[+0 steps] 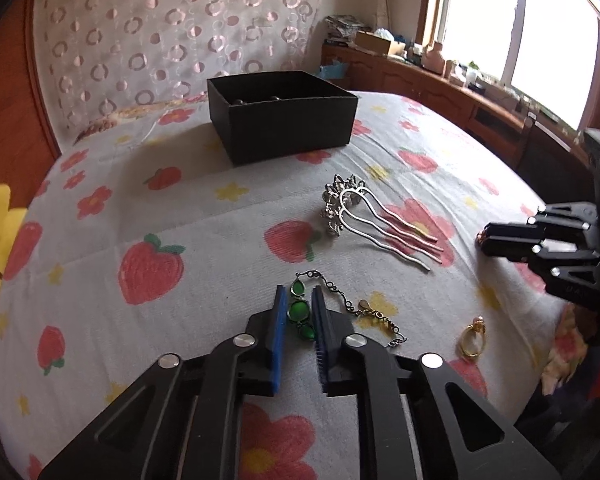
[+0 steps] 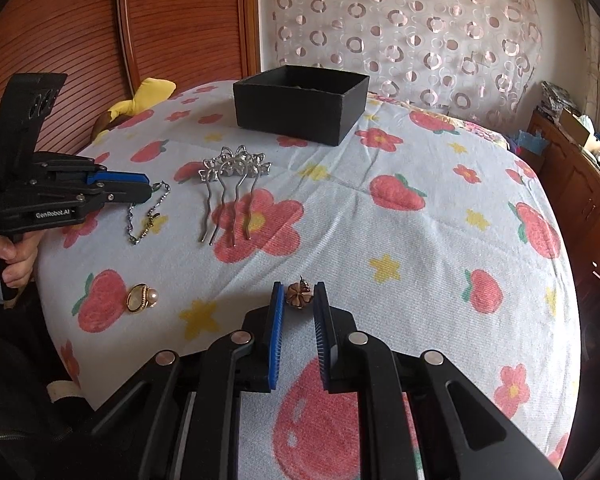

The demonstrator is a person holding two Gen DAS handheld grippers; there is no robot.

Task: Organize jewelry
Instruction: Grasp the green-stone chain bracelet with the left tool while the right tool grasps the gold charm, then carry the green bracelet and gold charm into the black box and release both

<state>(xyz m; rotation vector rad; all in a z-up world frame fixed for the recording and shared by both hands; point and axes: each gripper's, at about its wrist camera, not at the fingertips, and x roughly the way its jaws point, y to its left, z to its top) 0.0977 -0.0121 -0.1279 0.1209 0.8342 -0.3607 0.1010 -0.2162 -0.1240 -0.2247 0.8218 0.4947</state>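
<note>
Left gripper (image 1: 299, 312) jaws tight on green-stone bracelet (image 1: 300, 312); right gripper (image 2: 299, 298) jaws on brown earring (image 2: 299, 297).

A home bedroom: bed (image 2: 420, 240), curtain (image 2: 400, 20), wooden headboard (image 2: 180, 20).

Light: daylight from the window (image 1: 540, 40), blown out white.
Shadows: soft, beside the black box (image 1: 284, 114).
Distortion: strong fisheye bending, dark corners.
Sharpness: mostly clear.
</note>
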